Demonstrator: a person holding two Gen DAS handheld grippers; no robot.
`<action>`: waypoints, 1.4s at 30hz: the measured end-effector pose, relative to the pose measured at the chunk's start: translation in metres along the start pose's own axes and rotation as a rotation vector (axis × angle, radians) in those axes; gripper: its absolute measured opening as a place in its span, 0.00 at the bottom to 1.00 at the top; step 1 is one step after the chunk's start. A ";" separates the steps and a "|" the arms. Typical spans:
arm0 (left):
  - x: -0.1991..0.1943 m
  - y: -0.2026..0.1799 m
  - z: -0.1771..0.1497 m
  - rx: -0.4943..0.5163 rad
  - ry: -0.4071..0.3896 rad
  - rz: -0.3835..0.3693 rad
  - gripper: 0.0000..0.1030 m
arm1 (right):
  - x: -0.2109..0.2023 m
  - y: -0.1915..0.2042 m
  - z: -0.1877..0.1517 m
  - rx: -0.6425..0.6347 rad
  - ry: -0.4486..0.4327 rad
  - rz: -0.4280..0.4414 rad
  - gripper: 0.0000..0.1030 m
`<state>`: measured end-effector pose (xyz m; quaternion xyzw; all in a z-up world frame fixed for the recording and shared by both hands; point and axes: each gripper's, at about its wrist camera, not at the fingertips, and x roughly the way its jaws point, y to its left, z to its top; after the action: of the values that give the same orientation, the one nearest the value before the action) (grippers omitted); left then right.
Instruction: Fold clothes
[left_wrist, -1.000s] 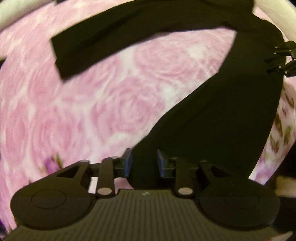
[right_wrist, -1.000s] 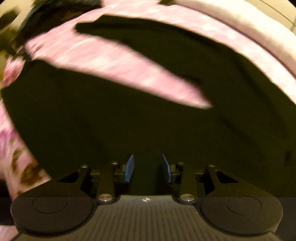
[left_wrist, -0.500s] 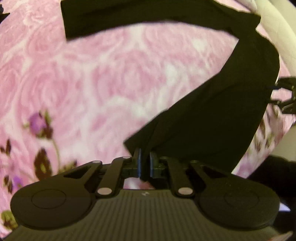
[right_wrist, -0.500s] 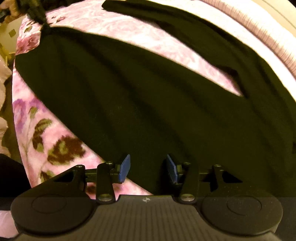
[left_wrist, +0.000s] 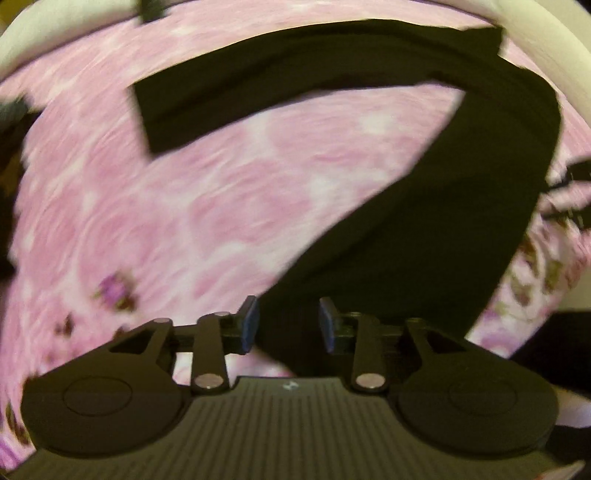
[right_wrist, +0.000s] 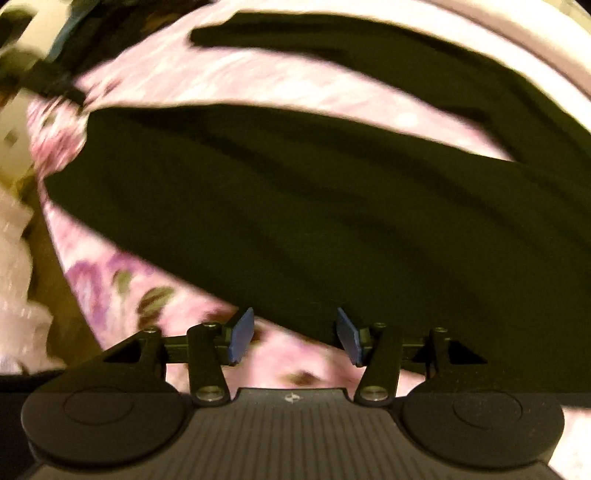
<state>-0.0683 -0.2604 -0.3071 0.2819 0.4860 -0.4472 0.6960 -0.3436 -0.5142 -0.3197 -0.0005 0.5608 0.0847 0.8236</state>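
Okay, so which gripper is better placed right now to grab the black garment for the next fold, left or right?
Left, probably. The left gripper has its open jaws, just reopened, straddling the near end of the black garment. The right gripper, jaws also just opening, frames mostly the pink floral bedspread, with the garment's edge just beyond.

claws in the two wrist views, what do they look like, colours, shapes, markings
Both look alike. The left claw and the right claw each have two flat blue pads on black linkage arms with silver pivot screws. Behind them sit two round black discs either side of a ribbed dark grey plate bearing a small pale logo at its front edge. No cables or sleeves show.
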 end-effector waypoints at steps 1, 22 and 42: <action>0.002 -0.019 0.010 0.027 -0.008 -0.013 0.41 | -0.008 -0.013 -0.004 0.026 -0.006 -0.033 0.52; 0.179 -0.526 0.304 0.626 -0.128 -0.247 0.71 | -0.102 -0.564 -0.120 0.296 -0.160 -0.127 0.64; 0.235 -0.578 0.370 0.576 -0.086 -0.282 0.76 | -0.124 -0.596 -0.158 0.416 -0.227 0.203 0.30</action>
<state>-0.3998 -0.9030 -0.3649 0.3780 0.3441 -0.6697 0.5386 -0.4500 -1.1343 -0.3194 0.2346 0.4673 0.0491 0.8510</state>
